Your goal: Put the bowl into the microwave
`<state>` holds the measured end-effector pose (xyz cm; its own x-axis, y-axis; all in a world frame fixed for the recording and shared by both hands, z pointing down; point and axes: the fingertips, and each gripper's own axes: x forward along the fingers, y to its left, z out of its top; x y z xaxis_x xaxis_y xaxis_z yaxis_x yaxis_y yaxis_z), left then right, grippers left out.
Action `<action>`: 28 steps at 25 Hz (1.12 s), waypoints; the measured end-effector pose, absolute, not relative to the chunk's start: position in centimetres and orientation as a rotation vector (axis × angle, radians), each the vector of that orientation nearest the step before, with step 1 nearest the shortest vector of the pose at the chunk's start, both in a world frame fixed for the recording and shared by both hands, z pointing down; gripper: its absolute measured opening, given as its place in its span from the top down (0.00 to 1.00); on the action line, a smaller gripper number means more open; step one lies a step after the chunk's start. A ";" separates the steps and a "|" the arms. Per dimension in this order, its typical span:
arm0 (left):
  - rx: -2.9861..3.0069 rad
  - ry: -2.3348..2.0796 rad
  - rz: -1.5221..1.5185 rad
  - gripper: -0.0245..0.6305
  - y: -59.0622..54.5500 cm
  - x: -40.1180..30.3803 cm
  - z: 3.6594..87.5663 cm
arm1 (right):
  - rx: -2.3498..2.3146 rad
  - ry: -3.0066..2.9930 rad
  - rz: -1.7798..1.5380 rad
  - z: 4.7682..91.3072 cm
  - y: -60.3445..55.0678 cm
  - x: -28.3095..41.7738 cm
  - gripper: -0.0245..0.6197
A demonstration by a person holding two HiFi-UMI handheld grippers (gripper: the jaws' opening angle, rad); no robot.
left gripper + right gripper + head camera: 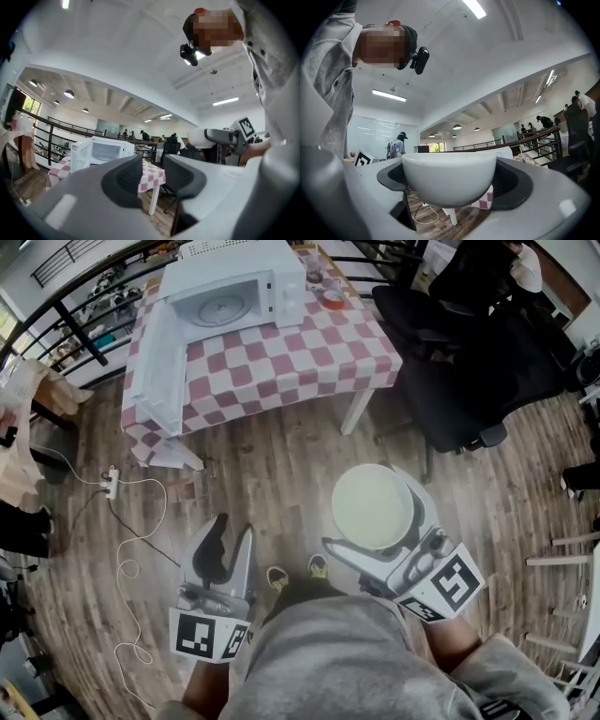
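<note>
A white bowl (375,502) sits upright between the jaws of my right gripper (367,512), which is shut on it and held level over the wooden floor. In the right gripper view the bowl (449,180) fills the gap of that gripper (450,169), with both dark pads against its sides. My left gripper (234,526) stands open with nothing in it; its view shows floor and table through the gap (152,159). The white microwave (234,292) stands ahead on the checked table (309,348), its door (155,362) swung wide open to the left. It shows in the left gripper view too (105,150).
Black office chairs (450,362) stand right of the table. A power strip with a white cable (111,482) lies on the floor at the left. Small cups (333,296) sit on the table beside the microwave. A black railing (66,306) runs behind the table.
</note>
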<state>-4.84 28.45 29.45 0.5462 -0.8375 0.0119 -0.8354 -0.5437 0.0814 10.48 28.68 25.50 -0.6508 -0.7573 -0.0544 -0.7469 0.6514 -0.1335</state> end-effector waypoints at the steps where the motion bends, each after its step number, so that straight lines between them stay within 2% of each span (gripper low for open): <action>1: 2.683 -1.485 -0.036 0.76 28.6 -5.4 29.5 | -1.262 2.759 -0.146 25.5 28.9 10.1 0.16; 5: 2.634 -1.558 0.011 0.95 29.2 -7.4 30.0 | -1.258 2.761 -0.145 25.6 29.5 8.9 0.16; 15: 2.674 -1.719 0.167 0.95 29.4 -10.7 29.4 | -1.232 2.770 -0.141 25.3 29.2 5.0 0.16; 28: 2.660 -1.728 0.150 0.95 29.1 -14.4 29.7 | -1.246 2.758 -0.117 25.6 29.5 1.5 0.16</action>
<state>-14.38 29.05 29.68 0.4036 -0.9129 0.0605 -0.9097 -0.4075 -0.0799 1.54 29.46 25.56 -0.6561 -0.7513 -0.0709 -0.7427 0.6595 -0.1161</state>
